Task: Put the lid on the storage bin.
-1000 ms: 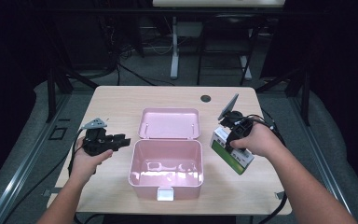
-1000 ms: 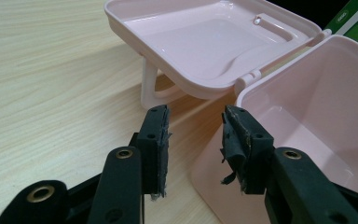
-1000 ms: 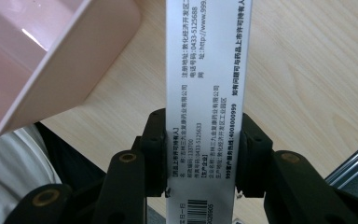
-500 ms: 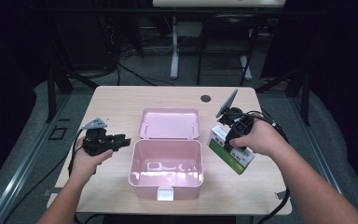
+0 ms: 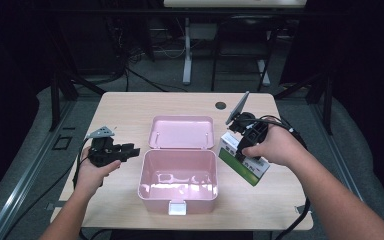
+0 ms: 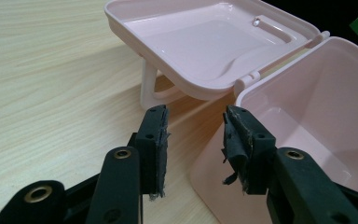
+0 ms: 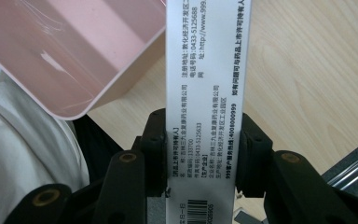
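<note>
So the right gripper (image 5: 242,145) is clamped on the green-and-white carton (image 5: 243,161), and the open pink box (image 5: 178,175) sits just left of it. Carton's long axis slants near-right, over the table beside the box. Left gripper (image 5: 130,151) has its jaws apart, empty, on the box's far-left side.

My right tool (image 7: 201,154) clamps a white printed box (image 7: 205,93) between its two black jaws at the bottom middle of the frame; the box runs straight up to the top edge. A pink bin (image 7: 70,51) fills the upper left. Light wooden desk (image 7: 307,70) spreads across the right. White cloth (image 7: 23,154) sits lower left.
</note>
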Available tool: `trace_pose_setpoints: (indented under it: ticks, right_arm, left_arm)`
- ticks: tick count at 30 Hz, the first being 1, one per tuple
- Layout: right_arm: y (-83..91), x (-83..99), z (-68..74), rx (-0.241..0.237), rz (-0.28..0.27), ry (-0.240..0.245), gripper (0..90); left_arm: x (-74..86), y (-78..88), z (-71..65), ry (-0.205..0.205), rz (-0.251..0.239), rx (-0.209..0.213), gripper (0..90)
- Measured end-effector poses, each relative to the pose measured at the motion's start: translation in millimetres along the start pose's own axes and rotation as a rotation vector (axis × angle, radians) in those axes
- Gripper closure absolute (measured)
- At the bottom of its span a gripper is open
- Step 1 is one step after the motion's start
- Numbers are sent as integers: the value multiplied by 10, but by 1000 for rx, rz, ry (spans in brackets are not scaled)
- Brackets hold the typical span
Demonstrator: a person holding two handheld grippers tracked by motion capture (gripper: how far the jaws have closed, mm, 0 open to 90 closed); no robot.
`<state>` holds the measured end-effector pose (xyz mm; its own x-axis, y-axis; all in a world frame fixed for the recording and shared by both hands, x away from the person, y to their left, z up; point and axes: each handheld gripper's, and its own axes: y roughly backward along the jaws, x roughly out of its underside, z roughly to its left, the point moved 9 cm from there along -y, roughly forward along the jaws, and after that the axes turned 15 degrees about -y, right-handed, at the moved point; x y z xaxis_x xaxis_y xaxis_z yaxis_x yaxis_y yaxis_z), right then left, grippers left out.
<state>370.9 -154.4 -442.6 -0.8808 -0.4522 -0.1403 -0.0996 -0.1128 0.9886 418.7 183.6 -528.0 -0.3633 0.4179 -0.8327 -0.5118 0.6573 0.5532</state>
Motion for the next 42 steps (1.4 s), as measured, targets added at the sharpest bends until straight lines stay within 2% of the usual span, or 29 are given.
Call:
trace_pose_setpoints:
  ticks: [13, 27, 42]
  right_arm:
    - [101, -190, 264, -16, -41, 82, 615]
    - [52, -338, 591, -34, -26, 163, 615]
    - [-14, -415, 799, -36, -14, 216, 615]
  left_arm:
    - [1, 6, 10, 3, -1, 2, 593]
    - [-1, 16, 27, 7, -8, -3, 592]
    - [-2, 21, 35, 9, -12, -4, 592]
